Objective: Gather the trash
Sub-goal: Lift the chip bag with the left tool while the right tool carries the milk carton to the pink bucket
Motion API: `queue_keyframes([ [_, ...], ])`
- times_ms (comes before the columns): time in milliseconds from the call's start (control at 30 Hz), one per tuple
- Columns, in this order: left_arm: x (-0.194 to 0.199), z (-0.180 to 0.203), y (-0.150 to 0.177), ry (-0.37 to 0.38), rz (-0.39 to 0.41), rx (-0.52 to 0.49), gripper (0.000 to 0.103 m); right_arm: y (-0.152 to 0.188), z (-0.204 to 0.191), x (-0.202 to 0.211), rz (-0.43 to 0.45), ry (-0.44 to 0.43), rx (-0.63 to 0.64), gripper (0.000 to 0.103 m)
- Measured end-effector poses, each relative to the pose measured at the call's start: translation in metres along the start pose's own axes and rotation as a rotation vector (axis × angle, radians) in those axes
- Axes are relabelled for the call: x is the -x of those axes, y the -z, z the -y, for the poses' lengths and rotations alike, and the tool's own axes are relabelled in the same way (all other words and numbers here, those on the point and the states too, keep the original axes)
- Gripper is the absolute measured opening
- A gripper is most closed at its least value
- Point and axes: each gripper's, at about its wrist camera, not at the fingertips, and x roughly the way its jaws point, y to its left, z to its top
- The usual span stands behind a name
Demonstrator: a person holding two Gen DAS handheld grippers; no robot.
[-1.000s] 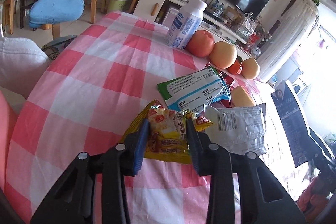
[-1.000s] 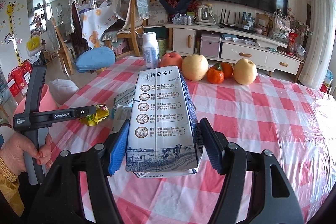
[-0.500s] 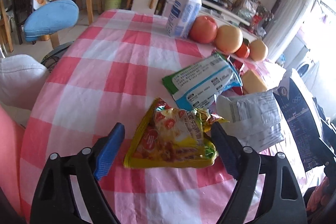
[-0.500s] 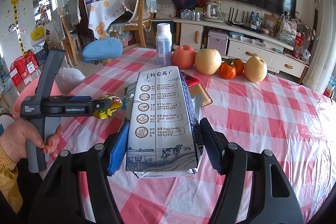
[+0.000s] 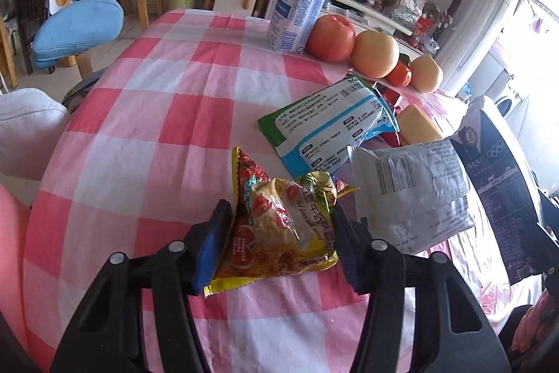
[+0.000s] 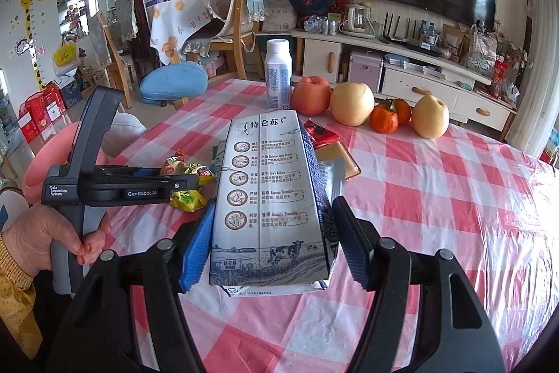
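With the right claw gripping a milk carton, the left claw had just closed on a yellow wrapper, best lifted gently off the desk.

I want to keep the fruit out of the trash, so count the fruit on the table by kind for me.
Apple: 1
Pears: 2
Tangerines: 2
Total: 5
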Motion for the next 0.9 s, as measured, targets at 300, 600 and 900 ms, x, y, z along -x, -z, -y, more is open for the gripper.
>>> queue_keyframes([
  [300,0.029,-0.016,-0.004,-0.003,0.061,0.061,0.053,-0.008,-0.020,-0.001,0.003,-0.036,0.033,0.066],
  [600,0.086,-0.051,-0.014,0.010,0.206,0.152,0.053,-0.030,-0.063,-0.005,0.024,-0.106,0.069,0.066],
  [900,0.150,-0.113,-0.012,-0.068,0.349,0.286,0.053,-0.059,-0.140,-0.014,0.034,-0.215,0.172,0.066],
])
